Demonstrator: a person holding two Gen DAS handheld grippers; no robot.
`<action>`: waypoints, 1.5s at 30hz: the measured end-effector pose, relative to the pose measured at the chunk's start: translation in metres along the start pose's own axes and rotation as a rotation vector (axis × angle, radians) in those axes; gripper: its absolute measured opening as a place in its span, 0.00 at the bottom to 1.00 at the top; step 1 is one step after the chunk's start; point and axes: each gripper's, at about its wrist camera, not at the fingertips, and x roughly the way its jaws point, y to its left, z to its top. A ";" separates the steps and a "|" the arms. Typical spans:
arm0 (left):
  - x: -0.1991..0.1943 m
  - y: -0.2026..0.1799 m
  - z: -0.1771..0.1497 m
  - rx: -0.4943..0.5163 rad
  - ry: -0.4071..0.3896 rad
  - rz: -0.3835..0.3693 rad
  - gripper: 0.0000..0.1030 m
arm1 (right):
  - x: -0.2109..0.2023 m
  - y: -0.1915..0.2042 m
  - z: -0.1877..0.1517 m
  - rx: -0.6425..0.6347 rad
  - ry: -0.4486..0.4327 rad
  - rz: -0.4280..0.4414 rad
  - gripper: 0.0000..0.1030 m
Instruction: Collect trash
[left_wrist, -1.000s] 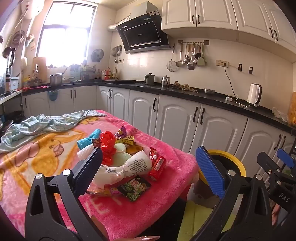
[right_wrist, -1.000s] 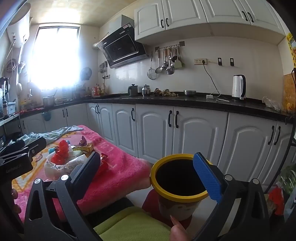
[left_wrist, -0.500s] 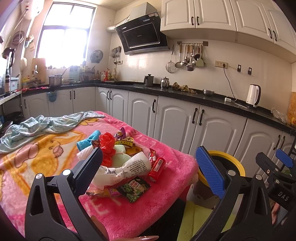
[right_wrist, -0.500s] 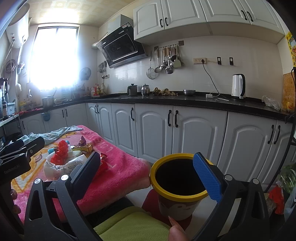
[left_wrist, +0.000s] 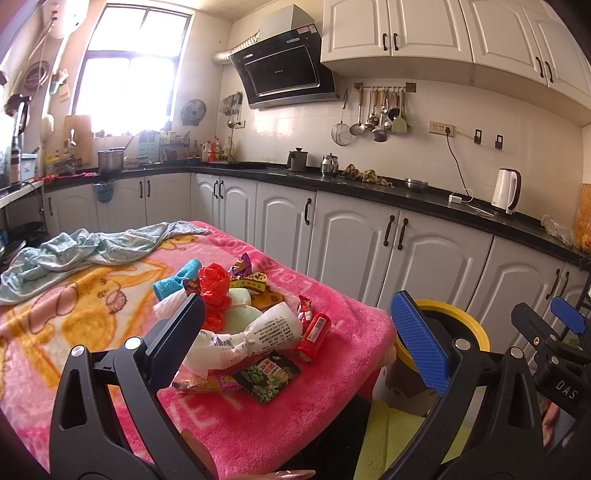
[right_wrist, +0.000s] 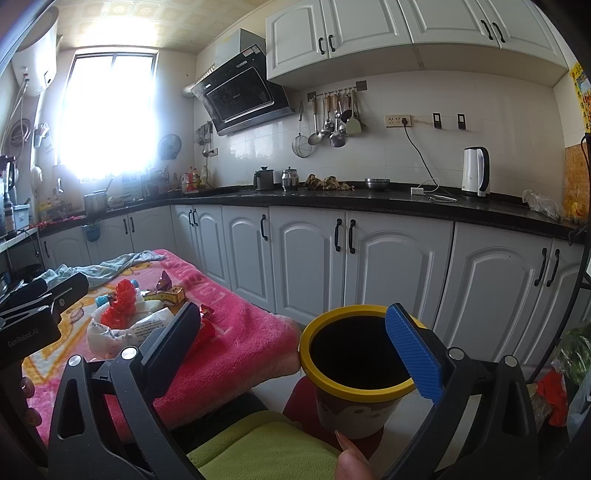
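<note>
On the left gripper (right_wrist: 33, 325) — "GenRobot.AI"; right gripper (left_wrist: 561, 354) — "DAS".

Pink blanket-covered table (left_wrist: 332, 406); trash pile (left_wrist: 243, 325), crumpled blue cloth (left_wrist: 92, 247) on it

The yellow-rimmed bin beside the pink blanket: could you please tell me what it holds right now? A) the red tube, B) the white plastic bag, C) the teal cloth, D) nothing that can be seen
D: in the right wrist view the yellow-rimmed bin shows only a dark inside, while the red tube, white plastic bag and teal cloth all lie on the pink blanket.
</note>
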 end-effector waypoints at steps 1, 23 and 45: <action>0.000 0.000 0.000 0.000 0.000 0.000 0.90 | 0.000 0.000 0.000 0.001 0.001 0.000 0.94; -0.005 0.001 0.003 -0.003 -0.001 -0.001 0.90 | 0.000 0.002 0.001 0.001 0.001 0.001 0.94; -0.001 0.025 0.002 -0.058 0.027 0.036 0.90 | 0.014 0.015 -0.001 -0.038 0.043 0.042 0.94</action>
